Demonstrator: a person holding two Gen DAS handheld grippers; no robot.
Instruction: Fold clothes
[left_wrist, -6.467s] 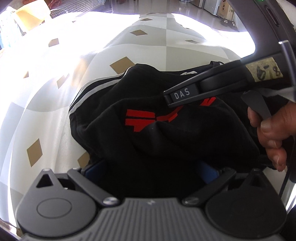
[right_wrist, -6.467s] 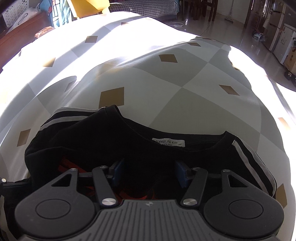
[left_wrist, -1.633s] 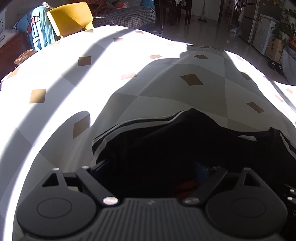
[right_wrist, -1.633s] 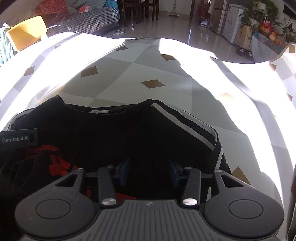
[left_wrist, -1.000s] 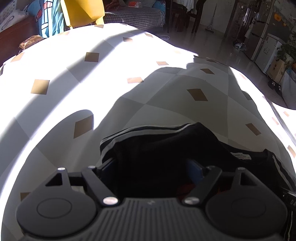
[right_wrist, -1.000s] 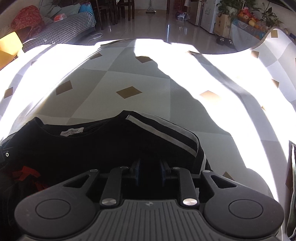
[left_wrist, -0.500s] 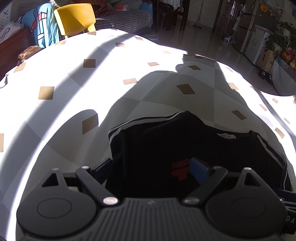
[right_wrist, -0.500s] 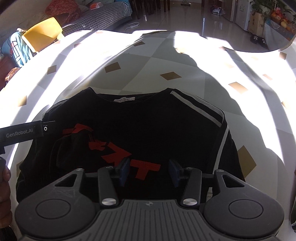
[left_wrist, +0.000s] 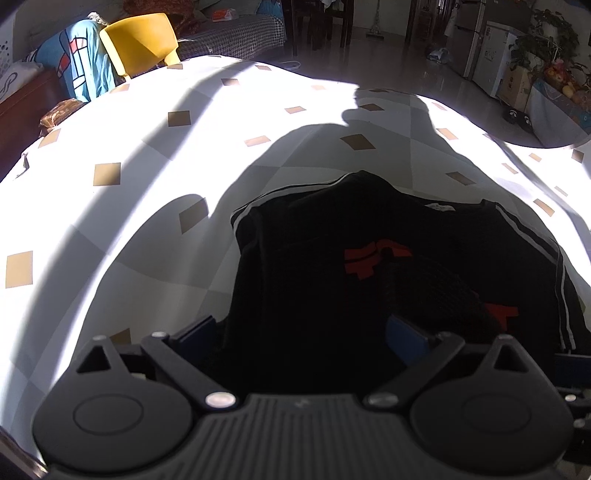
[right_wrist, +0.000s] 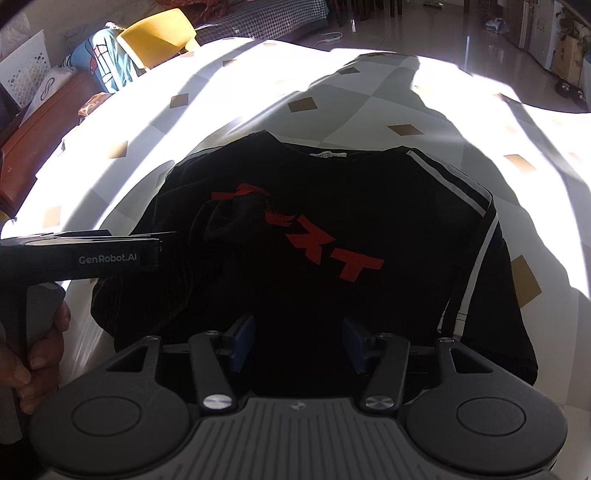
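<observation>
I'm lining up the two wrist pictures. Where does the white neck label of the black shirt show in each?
Left wrist: neck label upper right of centre, at the black shirt's far edge.
Right wrist: neck label top centre, at the collar.
Shared landmark: yellow chair, upper left in both.

The black shirt (right_wrist: 332, 236)'s near hem is hidden behind the right gripper (right_wrist: 297, 345)'s body.

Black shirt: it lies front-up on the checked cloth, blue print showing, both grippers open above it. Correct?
Not quite. The right wrist view shows the print on the black shirt is red, not blue. The rest holds: it lies on the checked cloth, left gripper and right gripper open.
</observation>
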